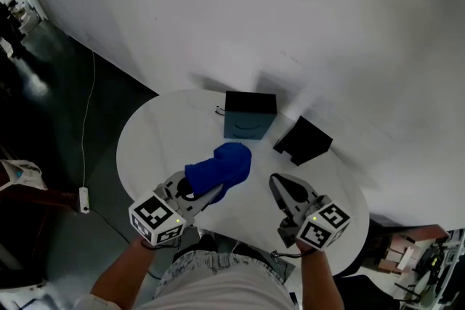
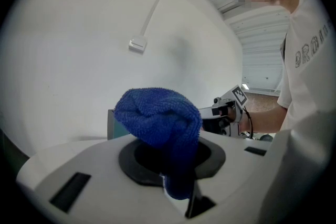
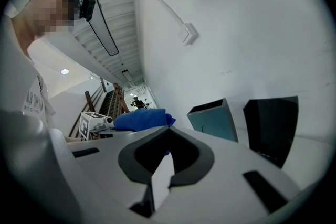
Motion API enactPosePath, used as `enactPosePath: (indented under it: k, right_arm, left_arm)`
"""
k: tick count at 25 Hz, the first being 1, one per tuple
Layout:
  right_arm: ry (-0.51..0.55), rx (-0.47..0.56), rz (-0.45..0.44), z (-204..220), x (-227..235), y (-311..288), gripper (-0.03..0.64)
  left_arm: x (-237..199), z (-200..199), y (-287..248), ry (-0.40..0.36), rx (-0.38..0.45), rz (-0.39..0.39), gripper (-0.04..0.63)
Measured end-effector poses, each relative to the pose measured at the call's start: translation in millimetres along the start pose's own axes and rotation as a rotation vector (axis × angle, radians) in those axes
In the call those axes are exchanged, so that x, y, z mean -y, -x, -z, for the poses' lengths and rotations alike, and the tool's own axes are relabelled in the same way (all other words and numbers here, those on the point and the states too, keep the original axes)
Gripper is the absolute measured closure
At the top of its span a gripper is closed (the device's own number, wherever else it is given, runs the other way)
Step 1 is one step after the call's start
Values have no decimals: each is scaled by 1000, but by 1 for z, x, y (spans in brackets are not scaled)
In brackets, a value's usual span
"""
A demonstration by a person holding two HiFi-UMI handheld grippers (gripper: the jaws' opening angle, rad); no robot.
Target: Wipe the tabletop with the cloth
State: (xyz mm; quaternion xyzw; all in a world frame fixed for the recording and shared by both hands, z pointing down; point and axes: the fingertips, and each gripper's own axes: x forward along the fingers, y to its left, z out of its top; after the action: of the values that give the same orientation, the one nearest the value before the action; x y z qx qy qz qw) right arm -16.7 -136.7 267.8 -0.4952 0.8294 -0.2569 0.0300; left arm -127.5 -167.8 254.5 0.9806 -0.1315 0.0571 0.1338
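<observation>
Our left gripper (image 1: pixel 205 190) has its jaws clamped on the bunched blue terry cloth (image 1: pixel 221 165), at the near side of the round white tabletop (image 1: pixel 156 134). The right gripper (image 1: pixel 279 184) sits closed and empty. Wiping looks barely begun; next we'd press down and sweep.

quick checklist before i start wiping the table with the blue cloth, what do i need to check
1. Grip on the cloth: ok. The left gripper has its jaws clamped on the blue cloth.
2. Cloth spread flat: not ok. It is bunched into a lump.
3. Cloth touching the tabletop: cannot tell from these views.
4. Right gripper out of the way: ok. It is shut, holds nothing, and sits apart from the cloth on its right.
5. Wiping path free: not ok at the far side, where the teal box and the black box stand; the near part looks bare.
</observation>
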Motion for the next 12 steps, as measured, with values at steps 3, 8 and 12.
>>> enactPosePath:
  k: [3, 8, 12]
  right_arm:
    - [-1, -5, -5, 3, -2, 1, 611]
    - [-5, -16, -13, 6, -1, 3, 611]
    - [-9, -22, -18, 9, 0, 5, 611]
  left_arm:
    - [2, 1, 1, 0, -2, -2, 505]
    - [5, 6, 1, 6, -15, -11, 505]
    - [8, 11, -1, 12, -23, -8, 505]
